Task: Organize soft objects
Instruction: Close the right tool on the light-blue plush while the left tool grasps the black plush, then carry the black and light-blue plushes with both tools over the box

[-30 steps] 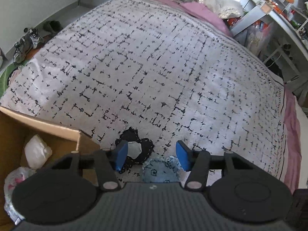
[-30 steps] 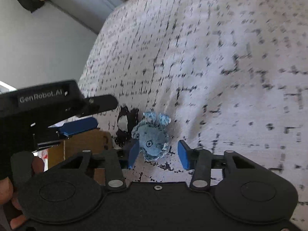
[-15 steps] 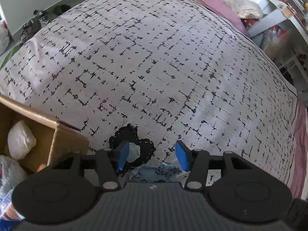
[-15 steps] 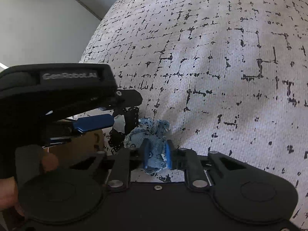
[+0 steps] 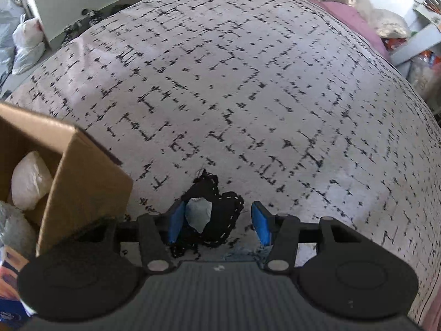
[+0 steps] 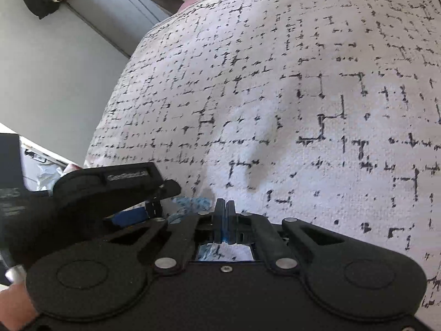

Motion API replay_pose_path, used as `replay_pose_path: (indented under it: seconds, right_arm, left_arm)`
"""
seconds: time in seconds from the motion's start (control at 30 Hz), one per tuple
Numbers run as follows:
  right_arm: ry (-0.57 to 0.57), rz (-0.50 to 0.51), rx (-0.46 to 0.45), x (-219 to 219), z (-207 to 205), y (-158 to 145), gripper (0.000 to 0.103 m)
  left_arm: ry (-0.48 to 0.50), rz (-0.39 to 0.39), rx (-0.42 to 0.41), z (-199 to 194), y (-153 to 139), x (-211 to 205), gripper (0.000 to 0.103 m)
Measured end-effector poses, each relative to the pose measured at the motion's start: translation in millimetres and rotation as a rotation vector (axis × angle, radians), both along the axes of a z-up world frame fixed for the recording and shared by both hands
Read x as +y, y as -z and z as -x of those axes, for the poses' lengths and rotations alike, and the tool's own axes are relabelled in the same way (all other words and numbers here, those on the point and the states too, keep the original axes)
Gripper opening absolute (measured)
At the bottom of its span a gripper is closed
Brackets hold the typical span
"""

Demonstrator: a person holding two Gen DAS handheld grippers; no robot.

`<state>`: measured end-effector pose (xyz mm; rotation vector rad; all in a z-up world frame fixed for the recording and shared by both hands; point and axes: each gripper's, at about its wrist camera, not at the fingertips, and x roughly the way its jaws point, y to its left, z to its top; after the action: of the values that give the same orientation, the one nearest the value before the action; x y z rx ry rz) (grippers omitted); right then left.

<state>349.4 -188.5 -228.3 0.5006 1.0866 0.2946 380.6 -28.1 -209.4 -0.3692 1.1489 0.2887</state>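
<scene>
A black soft toy with white stitching (image 5: 215,215) and a pale patch lies on the patterned bedspread (image 5: 248,96). My left gripper (image 5: 219,222) is open, its blue pads either side of the toy, low over the bed. My right gripper (image 6: 224,218) is shut on a blue patterned soft toy (image 6: 193,202); only a bit of the toy shows to the left of the pads and below them. A strip of that blue toy also shows in the left wrist view (image 5: 242,253). The left gripper (image 6: 129,218) shows at the left of the right wrist view.
An open cardboard box (image 5: 82,179) stands against the bed's left edge with a white bag (image 5: 30,179) and other soft items inside. Bags (image 5: 27,44) lie on the floor at far left. Pink bedding (image 5: 350,11) and shelving (image 5: 413,41) are at the far right.
My right gripper closed on the blue toy and its pads are now fully together. My left gripper moved forward and down, so the black toy now sits between its pads.
</scene>
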Motion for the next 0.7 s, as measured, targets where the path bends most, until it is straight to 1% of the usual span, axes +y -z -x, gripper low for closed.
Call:
replay_pose_path:
  seconds: [0.03, 0.07, 0.1, 0.13, 0.17, 0.2, 0.23, 0.3, 0.37, 0.43, 0.5, 0.6, 0.67, 0.7]
  right_arm:
    - [-0.008, -0.025, 0.018, -0.5, 0.2, 1.8, 0.001]
    - [-0.015, -0.039, 0.033, -0.4, 0.5, 2.2, 0.003]
    - [-0.019, -0.044, 0.045, 0.5, 1.3, 2.4, 0.007]
    - [-0.023, -0.044, 0.05, 1.2, 1.7, 2.4, 0.013]
    - [-0.03, -0.046, 0.047, 2.4, 2.3, 1.6, 0.018]
    - [-0.035, -0.048, 0.041, 3.5, 3.1, 0.3, 0.031]
    - [-0.039, -0.045, 0.035, 5.4, 3.3, -0.5, 0.041]
    - [-0.054, -0.036, 0.032, 13.1, 1.9, 0.4, 0.048]
    - [-0.076, -0.021, 0.027, 20.9, 1.9, 2.0, 0.052]
    - [-0.11, 0.016, 0.002, 31.2, 2.3, 0.8, 0.058]
    - [-0.141, 0.054, -0.02, 41.0, 2.8, -0.3, 0.061]
    - [-0.183, 0.126, -0.052, 53.9, 4.7, -1.3, 0.06]
    - [-0.22, 0.2, -0.083, 62.4, 7.8, -2.9, 0.05]
    - [-0.256, 0.251, -0.103, 68.1, 10.0, -3.1, 0.036]
  left_arm:
    - [-0.005, 0.004, -0.002, 0.5, 0.6, 1.3, 0.052]
    - [-0.017, 0.008, -0.004, 1.3, 1.4, 3.4, 0.046]
    - [-0.034, 0.009, -0.002, 2.1, 2.1, 6.5, 0.034]
    - [-0.046, 0.014, 0.002, 2.8, 2.6, 9.0, 0.031]
    - [-0.054, 0.024, 0.0, 4.3, 1.9, 11.8, 0.025]
    - [-0.053, 0.035, -0.002, 4.9, 0.8, 13.7, 0.02]
    - [-0.05, 0.045, -0.007, 6.4, -1.5, 14.7, 0.019]
    - [-0.036, 0.049, -0.022, 10.6, -8.6, 14.5, 0.018]
    - [-0.025, 0.064, -0.038, 14.4, -16.2, 14.4, 0.018]
    - [-0.022, 0.079, -0.046, 17.3, -23.6, 15.6, 0.018]
    - [-0.018, 0.093, -0.058, 18.6, -32.0, 17.0, 0.018]
    - [0.007, 0.115, -0.076, 20.9, -45.6, 17.7, 0.018]
    - [0.023, 0.117, -0.093, 23.8, -55.1, 18.4, 0.018]
    - [0.029, 0.117, -0.1, 25.3, -59.4, 19.7, 0.018]
